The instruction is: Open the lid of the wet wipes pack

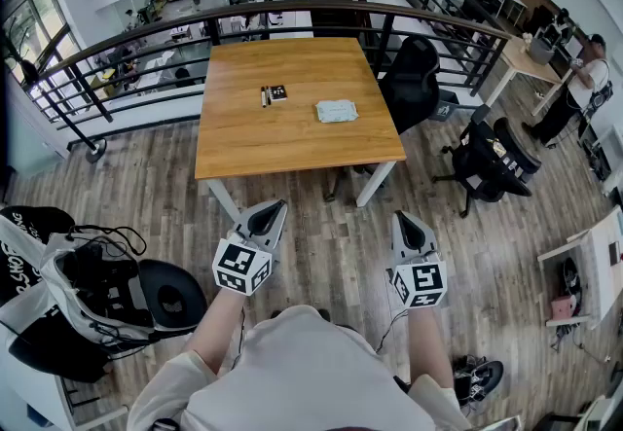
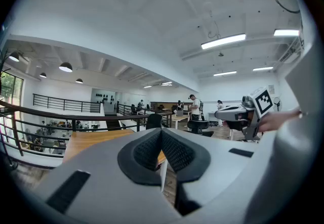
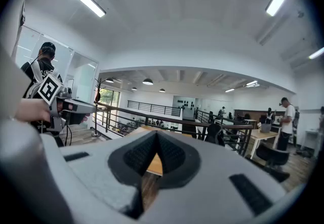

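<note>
A: What sits closest to the camera?

B: Two forearms [image 1: 219,337] reach forward from a white shirt [image 1: 302,376], and each holds a tool above the wooden floor [image 1: 331,254]. The left hand-held gripper [image 1: 273,212] has its jaw tips pressed together, with nothing between them.

A: And the other one?

B: The right hand-held gripper [image 1: 403,221] is the same, with its jaws closed and empty. The two are held side by side, apart from each other and roughly level. Both point toward the counter [image 1: 243,142].

A: Anything beside the person?

B: A heap of black and white bags [image 1: 68,293] lies on the floor to the left.

A: Where is the wet wipes pack?

B: The wet wipes pack [image 1: 336,111] lies flat on the counter, right of its middle and well apart from both tools. Neither tool touches it. I cannot tell from here how its lid stands.

A: What else is on the wood?

B: A small dark item [image 1: 274,93] lies to the left of the pack, near it but not touching. It is too small to identify.

A: And further off?

B: A black office chair [image 1: 411,79] stands at the counter's right edge. Beyond the counter a dark railing [image 1: 292,16] curves round, with a lower level visible behind it.
</note>
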